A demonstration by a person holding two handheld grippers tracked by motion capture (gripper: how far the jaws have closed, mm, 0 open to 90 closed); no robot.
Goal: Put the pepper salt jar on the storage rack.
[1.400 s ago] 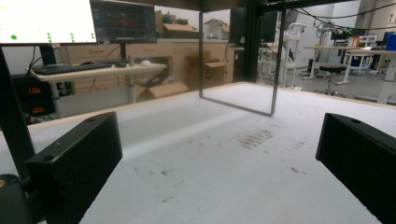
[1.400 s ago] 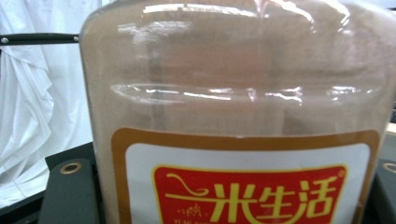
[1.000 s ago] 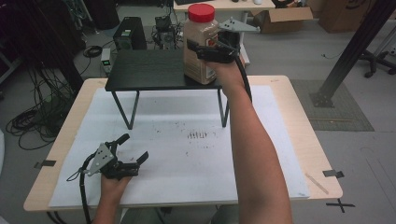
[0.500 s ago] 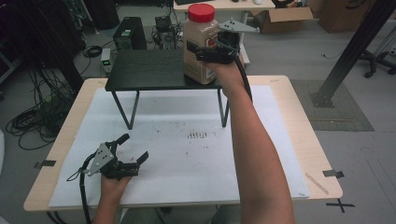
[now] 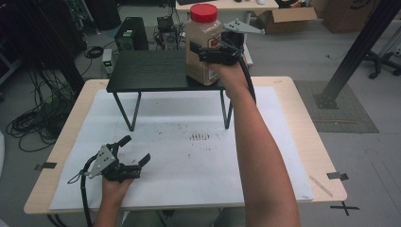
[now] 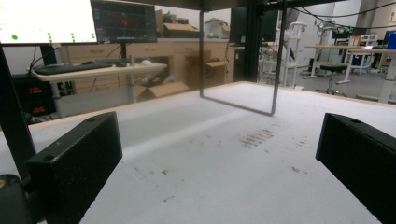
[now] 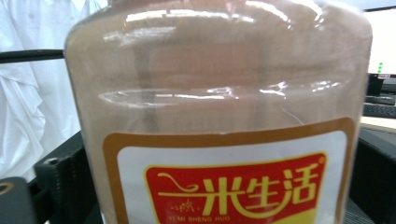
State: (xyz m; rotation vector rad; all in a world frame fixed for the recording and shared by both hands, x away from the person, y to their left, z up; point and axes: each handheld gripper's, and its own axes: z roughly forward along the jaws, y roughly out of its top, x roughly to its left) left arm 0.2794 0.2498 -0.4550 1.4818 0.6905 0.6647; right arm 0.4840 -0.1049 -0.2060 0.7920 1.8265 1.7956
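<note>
Jar [image 5: 203, 45] upright on shelf [image 5: 151, 71], right gripper [image 5: 208, 53] level, fingers just opening.

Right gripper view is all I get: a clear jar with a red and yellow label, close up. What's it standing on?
Observer: The jar stands upright on the right front corner of a black raised stand.
Operator: Lid on?
Observer: Yes, a red lid caps it.
Operator: Right gripper state?
Observer: The right gripper reaches the jar from the side. Its jaws have just been opening, with the jar between them.
Operator: And the left?
Observer: The left gripper is low over the white sheet at the near left of the table, jaws open and nothing between them.
</note>
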